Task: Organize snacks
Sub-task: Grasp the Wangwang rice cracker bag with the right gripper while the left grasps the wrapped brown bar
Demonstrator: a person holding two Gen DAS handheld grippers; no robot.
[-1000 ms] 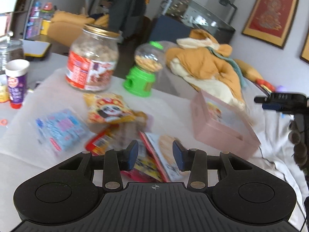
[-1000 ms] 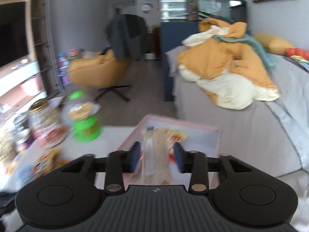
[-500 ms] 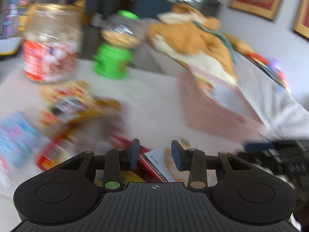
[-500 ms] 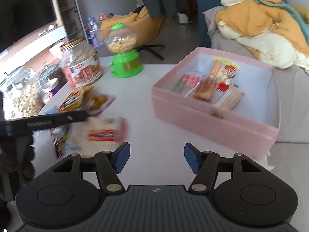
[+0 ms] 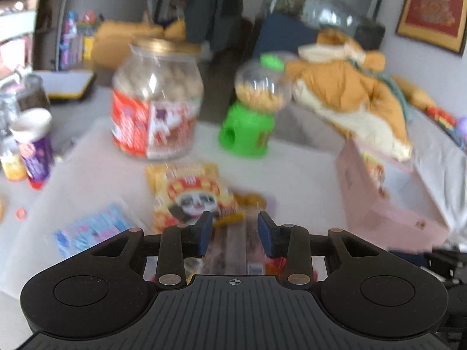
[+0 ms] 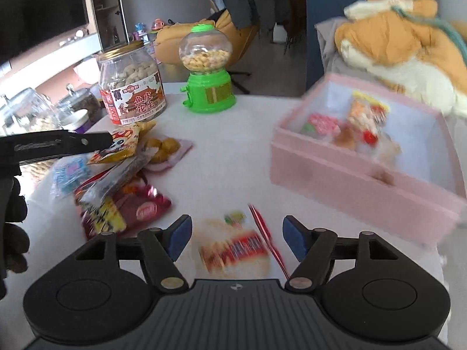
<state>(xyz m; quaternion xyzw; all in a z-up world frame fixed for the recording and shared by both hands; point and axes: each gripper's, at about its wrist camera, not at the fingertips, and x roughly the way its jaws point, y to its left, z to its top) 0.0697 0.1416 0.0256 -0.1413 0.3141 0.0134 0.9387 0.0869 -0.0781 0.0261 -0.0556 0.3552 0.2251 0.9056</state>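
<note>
Right hand-held gripper [image 6: 237, 239] moved over white snack packet [image 6: 233, 250], wide open, empty | left hand-held gripper [image 5: 233, 233] straddles wrapper [image 5: 236, 248], grip unclear

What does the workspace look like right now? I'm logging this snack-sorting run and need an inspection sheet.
Surface: white table, mostly bare in the middle.
Job's things: pink box holding several packets; loose snack packets piled left; one packet lying before the right gripper.
Clutter: peanut jar, green dispenser.
Grippers: right open, empty; left gripper around a clear packet, grip uncertain.
Cables: nothing seen.
Surroundings: orange plush, chair.
</note>
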